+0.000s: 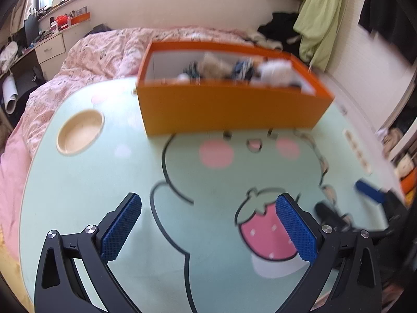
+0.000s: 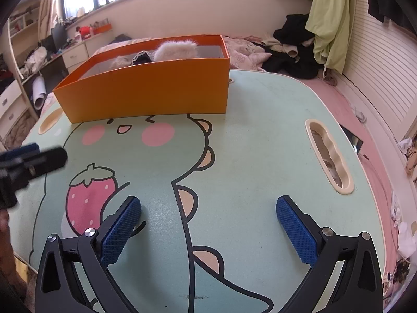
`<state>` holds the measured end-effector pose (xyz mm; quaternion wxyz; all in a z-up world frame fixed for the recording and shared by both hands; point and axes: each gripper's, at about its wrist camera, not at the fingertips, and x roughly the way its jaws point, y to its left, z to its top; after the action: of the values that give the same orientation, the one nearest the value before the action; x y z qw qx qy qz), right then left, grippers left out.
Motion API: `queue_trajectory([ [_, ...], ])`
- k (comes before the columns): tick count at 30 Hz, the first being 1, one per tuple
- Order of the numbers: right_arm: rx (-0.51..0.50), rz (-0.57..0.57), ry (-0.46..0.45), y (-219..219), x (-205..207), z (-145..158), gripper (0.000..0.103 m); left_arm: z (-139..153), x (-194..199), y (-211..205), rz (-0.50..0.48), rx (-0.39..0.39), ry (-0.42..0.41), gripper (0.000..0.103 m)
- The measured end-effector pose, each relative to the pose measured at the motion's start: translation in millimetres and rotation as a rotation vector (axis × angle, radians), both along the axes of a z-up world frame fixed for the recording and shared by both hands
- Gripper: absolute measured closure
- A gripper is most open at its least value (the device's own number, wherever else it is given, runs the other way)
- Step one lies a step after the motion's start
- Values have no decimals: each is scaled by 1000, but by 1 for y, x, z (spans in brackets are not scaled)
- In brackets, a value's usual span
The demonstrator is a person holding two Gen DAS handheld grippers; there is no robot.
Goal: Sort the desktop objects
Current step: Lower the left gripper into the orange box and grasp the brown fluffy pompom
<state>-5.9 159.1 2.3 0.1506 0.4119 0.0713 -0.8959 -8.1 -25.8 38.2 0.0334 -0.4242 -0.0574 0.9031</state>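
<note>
Orange box (image 1: 229, 107) stood at the far part of the mint-green cartoon table (image 1: 78, 195), its long axis running across both views; the near long wall faced the grippers and the open top faced up. From the left wrist view, blurred by motion, its inside was visible: a jumble of pale fluffy items (image 1: 273, 71) and dark bits, too smeared to name. From the right wrist view only the tops of furry pale pieces (image 2: 174, 48) and something dark rose above the rim of the box (image 2: 146, 91).

Left gripper (image 1: 208, 228) hung over the printed strawberry, jaws spread wide with nothing between the blue pads (image 1: 121, 228). Right gripper (image 2: 208, 229) was likewise spread wide and empty above the dinosaur print on the table (image 2: 260, 143).

Only the left view showed the round cup recess (image 1: 79, 131) in full; in the right view it peeked out at the box's left end. Only the right view showed the oblong handle slot (image 2: 329, 156) clearly. Each camera caught the other gripper at its edge: the right one blurred at the left view's right side (image 1: 370, 193), the left one at the right view's left side (image 2: 28, 161). Pink bedding (image 1: 99, 52) lay behind the table.
</note>
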Motion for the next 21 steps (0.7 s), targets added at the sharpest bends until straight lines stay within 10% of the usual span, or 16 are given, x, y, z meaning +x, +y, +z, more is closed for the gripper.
queue_trajectory([
  [4, 0, 1, 0, 1, -1, -1, 0, 43, -31, -5, -27, 4, 58, 18],
  [9, -1, 2, 0, 2, -2, -2, 0, 53, -112, 0, -103, 28, -80, 73],
  [21, -2, 4, -1, 3, 0, -1, 0, 8, -186, 24, -51, -11, -256, 65],
])
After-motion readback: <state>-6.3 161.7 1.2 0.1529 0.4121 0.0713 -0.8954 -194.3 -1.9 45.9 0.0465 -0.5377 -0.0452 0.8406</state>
